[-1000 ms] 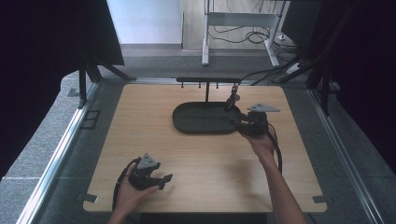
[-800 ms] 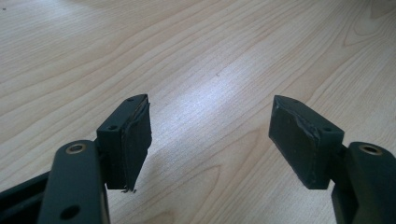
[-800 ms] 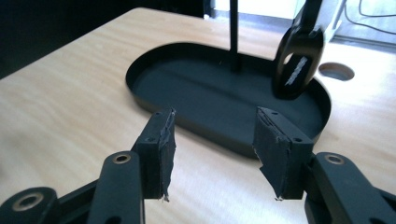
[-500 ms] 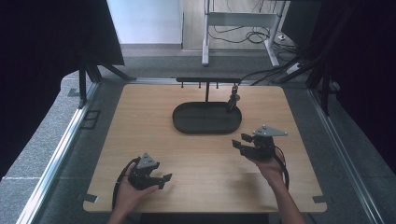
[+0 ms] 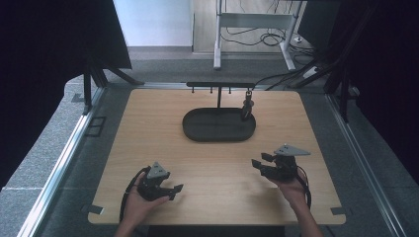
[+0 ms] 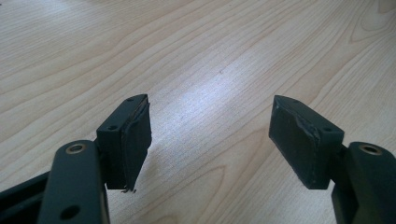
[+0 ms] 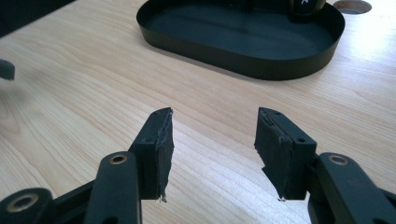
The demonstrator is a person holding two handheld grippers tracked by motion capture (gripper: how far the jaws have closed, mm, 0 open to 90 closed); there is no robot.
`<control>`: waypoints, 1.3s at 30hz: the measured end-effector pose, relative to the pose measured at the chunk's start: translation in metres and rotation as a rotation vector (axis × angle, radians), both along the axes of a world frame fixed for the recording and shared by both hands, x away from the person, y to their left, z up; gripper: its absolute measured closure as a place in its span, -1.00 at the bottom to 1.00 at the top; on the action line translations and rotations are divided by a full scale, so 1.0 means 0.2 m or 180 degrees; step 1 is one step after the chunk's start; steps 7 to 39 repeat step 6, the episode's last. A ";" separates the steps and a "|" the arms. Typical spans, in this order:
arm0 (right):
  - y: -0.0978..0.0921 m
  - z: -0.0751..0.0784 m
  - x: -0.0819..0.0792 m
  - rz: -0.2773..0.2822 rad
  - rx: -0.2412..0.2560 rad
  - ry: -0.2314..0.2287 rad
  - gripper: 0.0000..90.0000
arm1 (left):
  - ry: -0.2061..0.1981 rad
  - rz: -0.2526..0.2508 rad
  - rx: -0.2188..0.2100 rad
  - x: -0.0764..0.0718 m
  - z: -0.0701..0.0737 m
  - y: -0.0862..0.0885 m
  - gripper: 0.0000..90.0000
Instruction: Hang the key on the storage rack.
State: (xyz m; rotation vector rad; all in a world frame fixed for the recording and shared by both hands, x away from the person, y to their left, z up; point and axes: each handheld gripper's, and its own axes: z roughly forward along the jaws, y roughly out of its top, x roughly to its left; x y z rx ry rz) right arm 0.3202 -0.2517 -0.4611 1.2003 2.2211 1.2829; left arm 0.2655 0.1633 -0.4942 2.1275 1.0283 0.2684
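A black oval tray (image 5: 197,129) lies in the middle of the wooden table, with a thin black rack (image 5: 220,85) rising from its far side. A small dark object (image 5: 247,107) stands or hangs under the rack's right end, over the tray's right end. My right gripper (image 5: 261,160) is held near the table's front right, open and holding nothing, well short of the tray. In the right gripper view, its jaws (image 7: 214,114) point at the tray (image 7: 243,58). My left gripper (image 5: 174,191) rests open at the front left, with bare wood between its pads (image 6: 210,107).
The wooden table (image 5: 148,123) is edged by metal rails, with grey floor around it. A white desk frame and cables (image 5: 257,29) stand beyond the far edge. Dark screens flank both sides.
My right gripper has drawn back from the tray's right end toward the front right of the table, with nothing in it. The dark object stays by the rack. The left gripper has not moved.
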 end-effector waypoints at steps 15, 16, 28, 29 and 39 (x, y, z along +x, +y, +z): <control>-0.01 -0.01 -0.01 -0.0030 -0.0024 -0.0017 0.04 | 0.0018 -0.0025 0.0040 0.01 -0.01 -0.02 -0.33; -0.01 -0.01 -0.01 -0.0030 -0.0024 -0.0017 0.04 | 0.0018 -0.0025 0.0040 0.01 -0.01 -0.02 -0.33; -0.01 -0.01 -0.01 -0.0030 -0.0024 -0.0017 0.04 | 0.0018 -0.0025 0.0040 0.01 -0.01 -0.02 -0.33; -0.01 -0.01 -0.01 -0.0030 -0.0024 -0.0017 0.04 | 0.0018 -0.0025 0.0040 0.01 -0.01 -0.02 -0.33; -0.01 -0.01 -0.01 -0.0030 -0.0024 -0.0017 0.04 | 0.0018 -0.0025 0.0040 0.01 -0.01 -0.02 -0.33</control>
